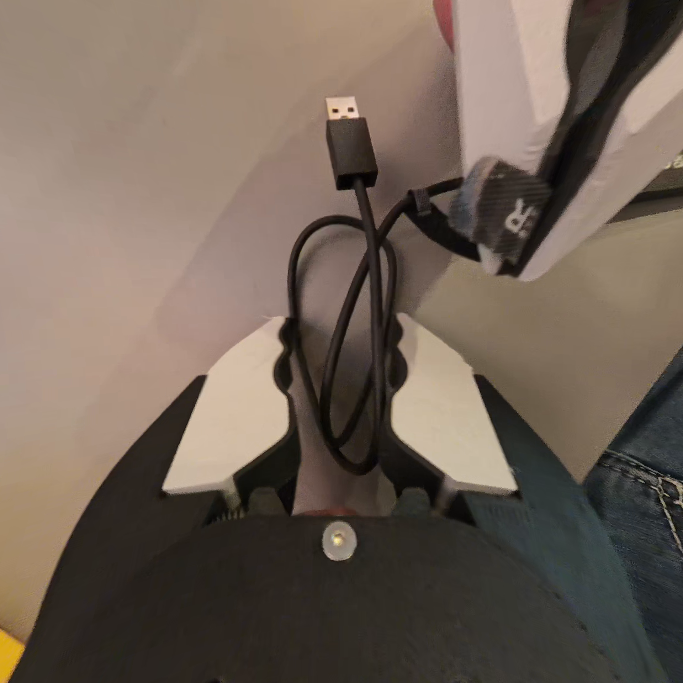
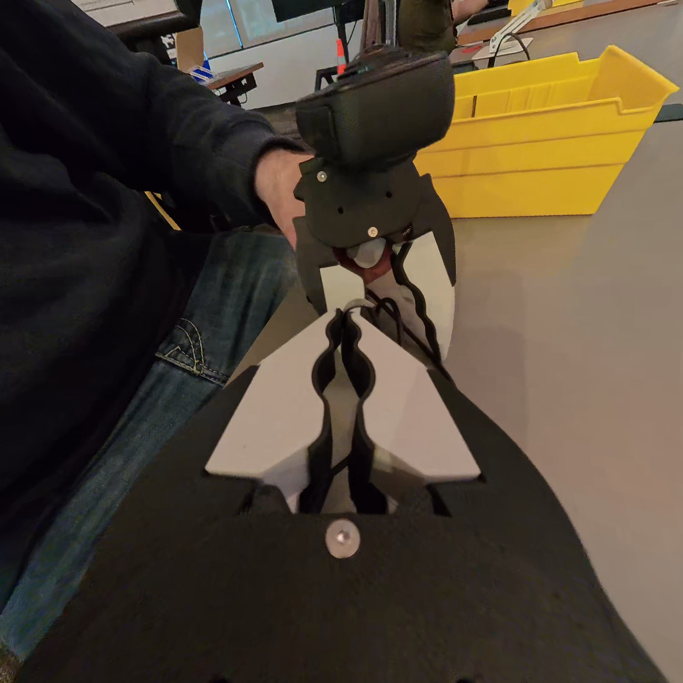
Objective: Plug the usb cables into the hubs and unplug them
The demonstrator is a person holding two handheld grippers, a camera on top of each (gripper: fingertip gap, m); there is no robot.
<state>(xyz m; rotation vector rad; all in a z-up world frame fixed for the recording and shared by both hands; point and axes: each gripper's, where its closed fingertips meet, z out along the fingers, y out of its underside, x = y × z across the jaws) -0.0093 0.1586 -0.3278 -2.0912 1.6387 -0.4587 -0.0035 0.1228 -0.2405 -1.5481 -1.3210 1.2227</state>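
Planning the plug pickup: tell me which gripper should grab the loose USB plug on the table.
Left. The left gripper is open, with the USB plug lying free just ahead of it and the cable looped between its jaws. The right gripper looks shut on the hub, so it is occupied.

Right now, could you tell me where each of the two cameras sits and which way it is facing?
Left wrist view: on the left gripper, looking down at the grey table; the black USB cable loops between its open fingers, the right gripper at upper right, a jeans leg at the right edge.
Right wrist view: on the right gripper, jaws nearly closed on something grey, facing the left gripper, the hand holding it, a dark sleeve and a yellow bin.
Shared: both grippers, cable, table, jeans.
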